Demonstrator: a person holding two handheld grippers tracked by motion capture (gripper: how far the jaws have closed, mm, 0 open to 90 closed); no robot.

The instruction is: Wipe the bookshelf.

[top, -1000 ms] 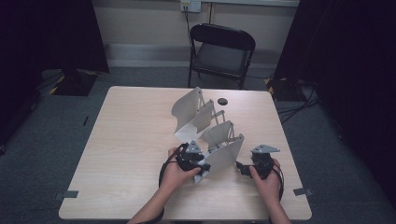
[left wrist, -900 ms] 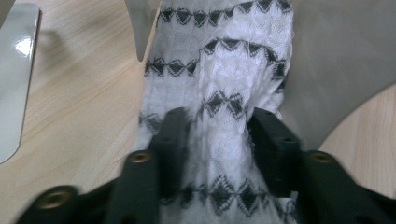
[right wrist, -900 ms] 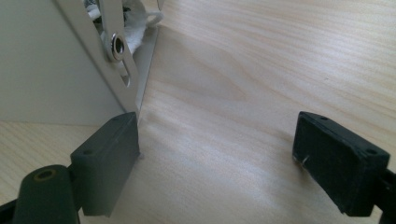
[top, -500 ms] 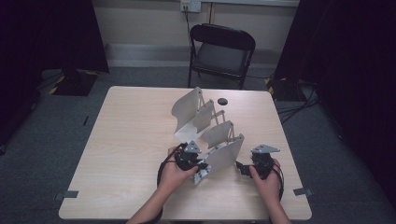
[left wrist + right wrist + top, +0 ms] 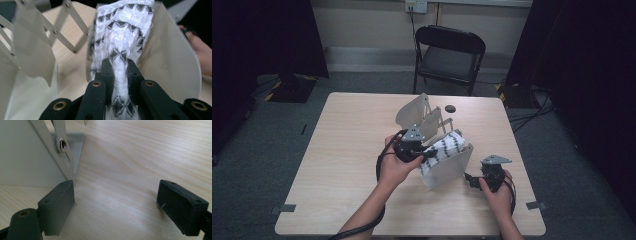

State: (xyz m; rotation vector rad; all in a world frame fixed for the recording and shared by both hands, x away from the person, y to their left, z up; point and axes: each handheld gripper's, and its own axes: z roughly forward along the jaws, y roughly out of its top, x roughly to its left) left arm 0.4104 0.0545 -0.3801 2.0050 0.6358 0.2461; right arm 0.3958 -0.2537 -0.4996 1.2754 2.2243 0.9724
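A white cloth with black zigzags [image 5: 122, 37] is clamped between the jaws of the left gripper [image 5: 424, 153], in the near compartment of the grey folding rack [image 5: 452, 167]. The right gripper [image 5: 473, 181] is held wide apart, low on the table [image 5: 342, 145], near the rack's right end.

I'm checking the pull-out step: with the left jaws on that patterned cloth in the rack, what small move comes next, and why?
Probably lift the left gripper a little higher. Its jaws are shut on the cloth, whose upper part lies between two rack panels. The right gripper, open on the table, has one jaw beside the rack's foot.
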